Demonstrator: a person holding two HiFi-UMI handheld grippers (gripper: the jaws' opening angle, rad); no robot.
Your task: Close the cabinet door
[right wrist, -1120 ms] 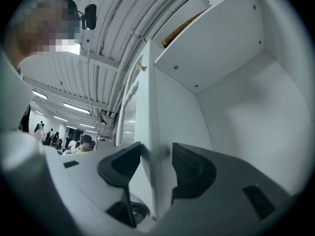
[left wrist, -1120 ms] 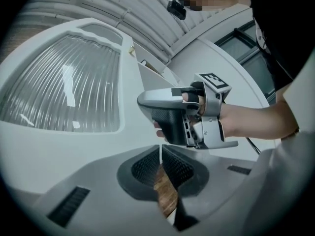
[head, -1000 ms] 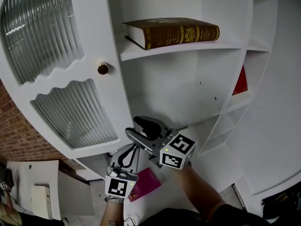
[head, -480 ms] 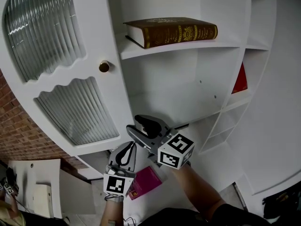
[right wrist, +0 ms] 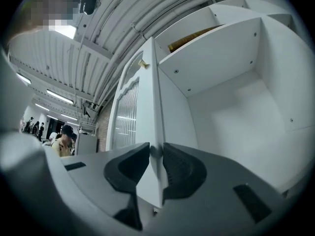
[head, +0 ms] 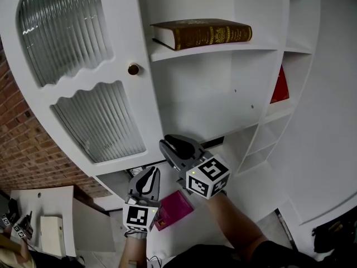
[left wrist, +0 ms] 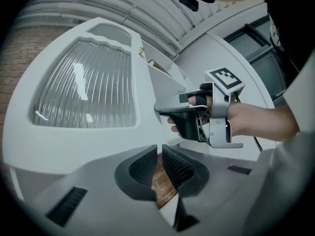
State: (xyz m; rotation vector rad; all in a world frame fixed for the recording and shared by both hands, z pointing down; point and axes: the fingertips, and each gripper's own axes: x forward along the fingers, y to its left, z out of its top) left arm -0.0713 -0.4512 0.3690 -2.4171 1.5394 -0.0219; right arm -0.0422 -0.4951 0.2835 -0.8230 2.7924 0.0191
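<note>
A white cabinet door point(head: 127, 38) stands swung open at the left of an open white shelf unit point(head: 234, 102), hinged on its far left side, with its free edge towards the shelves. It has two ribbed glass panels point(head: 61, 27), one above the other, and a small brass knob point(head: 133, 69) between them near the free edge. The right gripper point(right wrist: 155, 154) has just been closing its jaws, and the door's thin lower free edge now sits between the pads, pinched from both faces. The left gripper point(left wrist: 160, 154) hangs just beside and below it, jaws drawn almost together with nothing between them. The door looks like stiff painted board, fairly light on its hinges, so it should swing freely with a gentle, steady push. Its smooth paint may let the pads slip, and the glass is the fragile part, so a grip belongs on the solid frame edge or the knob, never on the panes. A brown book with a gilt spine point(head: 203, 33) lies flat on the upper shelf, a red book point(head: 280, 87) stands in a compartment further right, and a pink object point(head: 175, 208) lies low down near the grippers. A brick wall point(head: 28, 144) shows behind the door.
</note>
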